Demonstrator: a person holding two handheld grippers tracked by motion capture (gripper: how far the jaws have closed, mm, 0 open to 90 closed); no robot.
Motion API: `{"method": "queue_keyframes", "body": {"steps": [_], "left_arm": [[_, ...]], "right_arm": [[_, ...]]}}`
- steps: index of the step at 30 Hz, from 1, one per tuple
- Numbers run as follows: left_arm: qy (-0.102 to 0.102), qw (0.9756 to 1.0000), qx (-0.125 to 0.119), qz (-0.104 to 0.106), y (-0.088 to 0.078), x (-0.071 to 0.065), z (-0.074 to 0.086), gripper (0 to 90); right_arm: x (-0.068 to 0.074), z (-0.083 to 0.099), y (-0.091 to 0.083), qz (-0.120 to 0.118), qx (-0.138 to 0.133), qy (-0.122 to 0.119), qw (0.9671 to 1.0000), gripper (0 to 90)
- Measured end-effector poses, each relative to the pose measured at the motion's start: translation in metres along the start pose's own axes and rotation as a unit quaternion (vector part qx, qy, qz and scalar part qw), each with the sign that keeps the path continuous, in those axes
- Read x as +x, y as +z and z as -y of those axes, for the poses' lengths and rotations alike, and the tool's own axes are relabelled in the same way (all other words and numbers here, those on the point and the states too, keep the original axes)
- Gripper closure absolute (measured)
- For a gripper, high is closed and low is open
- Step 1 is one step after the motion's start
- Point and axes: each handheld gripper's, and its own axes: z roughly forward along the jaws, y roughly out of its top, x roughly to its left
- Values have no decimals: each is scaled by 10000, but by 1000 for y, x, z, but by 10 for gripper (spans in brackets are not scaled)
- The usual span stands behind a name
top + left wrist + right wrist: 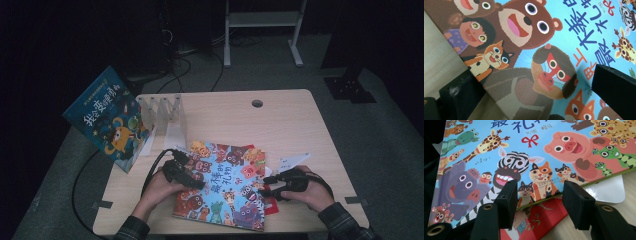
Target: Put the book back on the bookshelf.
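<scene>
A picture book (225,185) with a light blue cover full of cartoon animals lies flat at the table's front middle, on top of a red book (270,205). My left gripper (192,181) is at its left edge, open. In the left gripper view the left gripper (534,80) has one jaw off the cover's edge and the other over the cover (574,37). My right gripper (270,186) is at the book's right edge. There the right gripper (539,195) stands open, jaws just short of the blue book's (524,150) edge, above the red book (541,220).
A second blue book (107,120) leans at the table's left edge against a clear slotted rack (162,112). A white sheet-like piece (292,161) pokes out from under the books on the right. The table (280,120) has a cable hole (257,103) near its far edge.
</scene>
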Motion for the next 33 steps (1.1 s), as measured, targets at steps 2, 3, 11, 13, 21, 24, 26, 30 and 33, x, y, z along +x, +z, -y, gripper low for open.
{"method": "queue_keyframes", "body": {"steps": [2,3,11,13,21,24,26,30,33], "left_arm": [[-59,9998,-156,70,-3,0,-2,0],[-67,9997,-222,96,-6,0,-4,0],[54,9989,-440,145,-17,-3,-13,0],[108,9986,-480,182,-21,-4,-15,0],[279,9971,-678,215,-34,-13,-28,0],[303,9944,-861,538,-39,-15,-32,62],[325,9937,-823,695,-33,-20,-35,114],[172,9985,-410,308,-15,-16,-34,119],[43,9980,-426,460,-13,-12,-31,159]], "right_arm": [[0,0,0,-1,2,-8,10000,451],[0,0,0,-2,6,-10,10000,454],[0,0,0,-1,13,-11,10000,454],[0,0,0,-11,12,14,10000,452],[0,0,-1,-95,-10,112,9999,449],[2,-3,-1,-399,-218,179,9988,561],[10,-7,10,-808,-343,129,9961,592],[20,-16,17,-498,-305,-261,9979,691],[18,-14,17,-473,-319,-282,9980,737]]}}
